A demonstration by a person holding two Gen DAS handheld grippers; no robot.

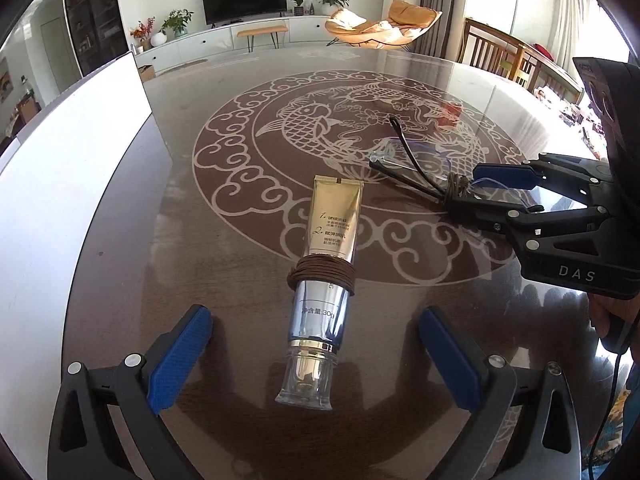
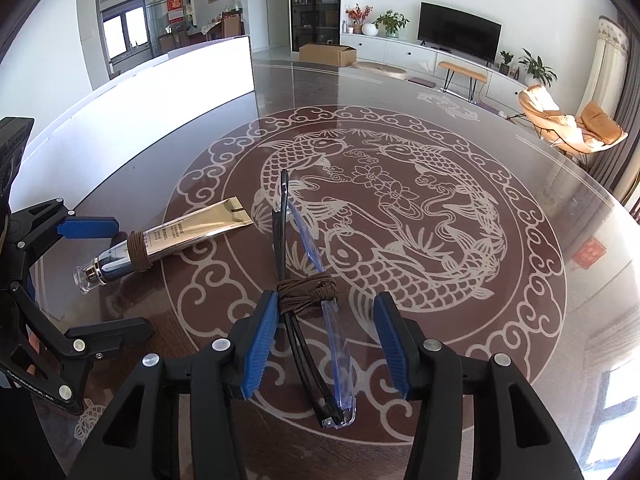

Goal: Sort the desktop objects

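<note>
- Left gripper [image 1: 316, 364]: jaws spread wide, blue pads either side of the tube's cap end, clear gap on both sides, nothing pinched.
- Tube [image 1: 326, 264]: gold and silver, lying flat on the table [image 1: 224, 184], clear cap nearest the left gripper, crimped gold end pointing away toward the fish pattern.
- Brown cord [image 1: 322, 274] wound several turns around the tube's middle, where gold meets silver.
- Right gripper [image 2: 326, 340]: jaws part open, not pressing; folded glasses between the pads.
- Left blue pad [image 2: 260, 344] just beside or touching the cord bundle on the glasses; contact not clear. Right pad stands apart from the lens edge.
- Glasses [image 2: 308, 280]: black frame, clear lenses, folded, resting on the table over the ring of the pattern, arms running away from the right gripper.
- Second brown cord [image 2: 308, 292] wrapped around the glasses near the hinge end, knot on top.
- Tube and glasses lie near each other but apart, tube on the left side, glasses on the right.
- Table: dark glossy round top with white carp and cloud design, strong reflections.
- White panel [image 1: 72, 160] standing along the table's left edge.
- Part of a hand [image 1: 608, 312] visible behind the right gripper body at the frame edge.
- Background: TV [image 2: 459, 32] on a white cabinet, potted plants, tan lounge chair [image 1: 384, 28], cardboard box [image 2: 326, 53] on the floor.
</note>
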